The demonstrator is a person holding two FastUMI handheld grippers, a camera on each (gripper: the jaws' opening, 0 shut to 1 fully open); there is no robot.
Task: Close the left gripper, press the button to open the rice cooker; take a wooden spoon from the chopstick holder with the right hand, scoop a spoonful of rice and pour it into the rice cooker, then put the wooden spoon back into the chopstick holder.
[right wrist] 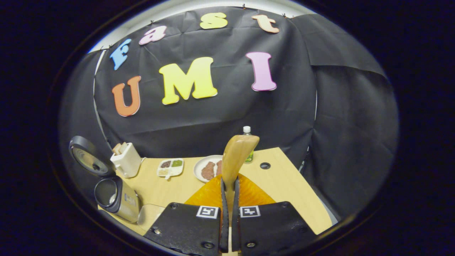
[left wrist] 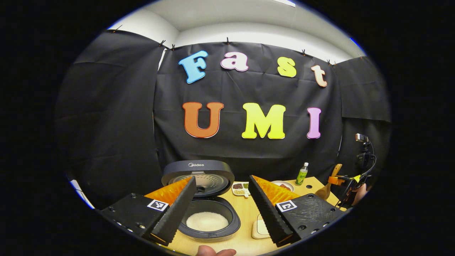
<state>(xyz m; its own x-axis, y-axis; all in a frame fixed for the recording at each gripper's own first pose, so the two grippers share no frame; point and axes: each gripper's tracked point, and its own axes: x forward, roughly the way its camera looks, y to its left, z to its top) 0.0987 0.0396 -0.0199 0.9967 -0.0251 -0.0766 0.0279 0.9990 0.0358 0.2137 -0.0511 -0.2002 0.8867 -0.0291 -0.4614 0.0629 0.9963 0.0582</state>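
Your right gripper (right wrist: pixel 227 199) grasps the wooden spoon (right wrist: pixel 236 156) by its handle, right of the open rice cooker (right wrist: pixel 115 195); it looks light, stiff, smooth; grip mid-handle; your left gripper (left wrist: pixel 222 209) is spread above the cooker.

The left gripper (left wrist: pixel 222 206), at the bottom of the left gripper view, had two black bodies with a pebbled surface, each carrying a square black-and-white marker near its inner edge. Small round screws dotted the lower edges. The fingers (left wrist: pixel 265 209) were long wedges with ribbed, saw-toothed inner faces. A fingertip (left wrist: pixel 215 251) peeked in at the bottom edge.

The right gripper (right wrist: pixel 227 185), at the bottom of the right gripper view, had the same textured black bodies, a square marker on each, and round screws at the lower corners.
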